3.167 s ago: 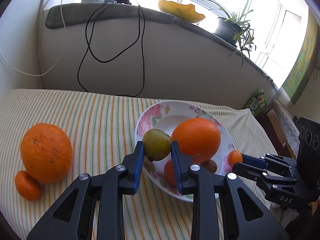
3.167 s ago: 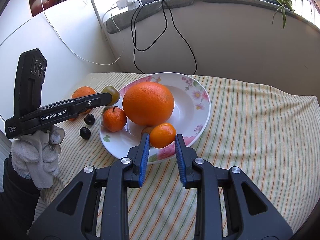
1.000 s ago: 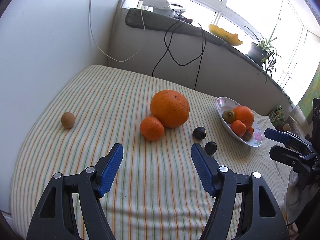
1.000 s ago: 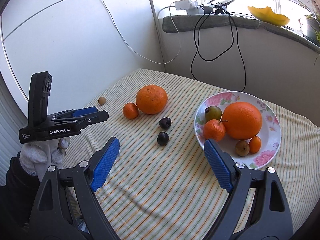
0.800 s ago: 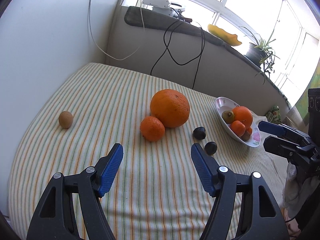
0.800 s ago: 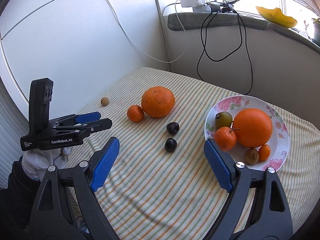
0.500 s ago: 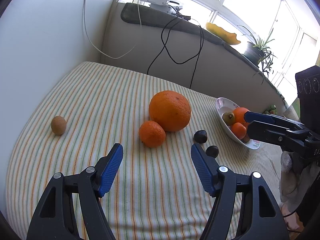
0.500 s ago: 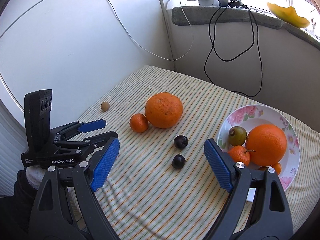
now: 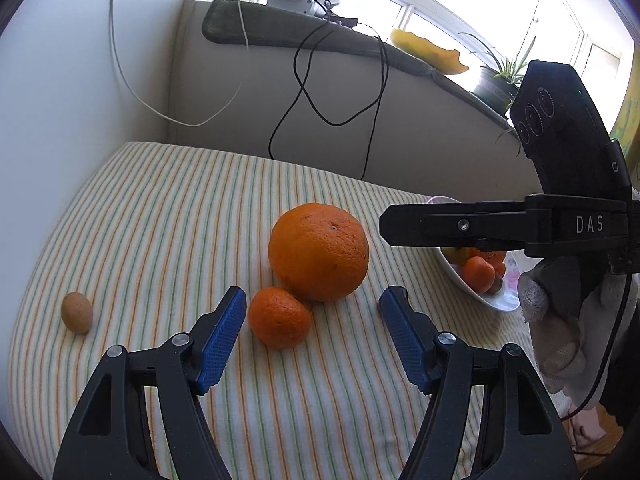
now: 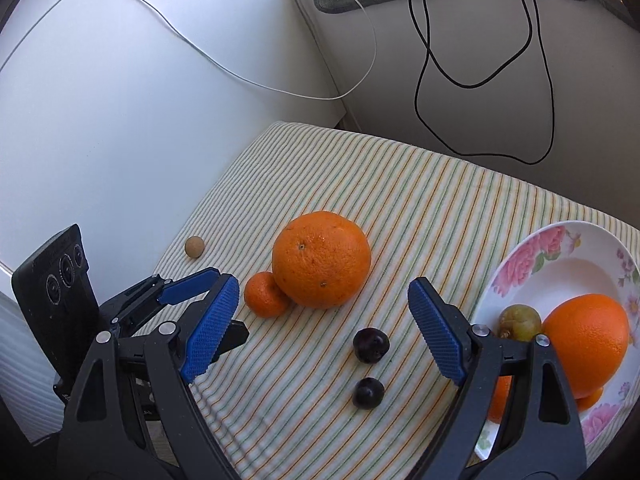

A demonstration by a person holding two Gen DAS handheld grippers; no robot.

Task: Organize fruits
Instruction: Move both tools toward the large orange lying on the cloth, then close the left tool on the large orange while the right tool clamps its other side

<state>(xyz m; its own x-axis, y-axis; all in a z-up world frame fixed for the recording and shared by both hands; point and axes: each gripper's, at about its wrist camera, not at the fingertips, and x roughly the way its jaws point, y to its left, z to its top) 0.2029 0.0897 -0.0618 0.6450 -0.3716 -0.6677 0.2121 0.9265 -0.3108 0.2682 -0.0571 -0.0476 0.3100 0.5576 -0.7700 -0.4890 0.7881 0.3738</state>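
A large orange [image 9: 319, 251] [image 10: 321, 258] and a small mandarin [image 9: 279, 317] [image 10: 264, 294] touch each other on the striped cloth. Two dark plums [image 10: 370, 345] [image 10: 368, 393] lie to their right. A small brown fruit [image 9: 76, 312] [image 10: 194, 246] lies apart at the left. A flowered plate [image 10: 532, 256] [image 9: 486, 300] holds an orange [image 10: 586, 334], a green fruit [image 10: 519, 322] and mandarins. My left gripper [image 9: 312, 338] is open and empty just before the mandarin. My right gripper [image 10: 323, 328] is open and empty, above the plums.
The striped cloth [image 9: 160, 216] covers the table, bounded by a white wall [image 10: 120, 120] on the left and a grey ledge [image 9: 360, 120] behind, with black cables [image 10: 480, 80] hanging. My right gripper [image 9: 480, 224] reaches in over the plate's near side.
Both grippers have moved in toward the large orange and mandarin. The right gripper has swung left, away from the plate. Both stay open and empty.
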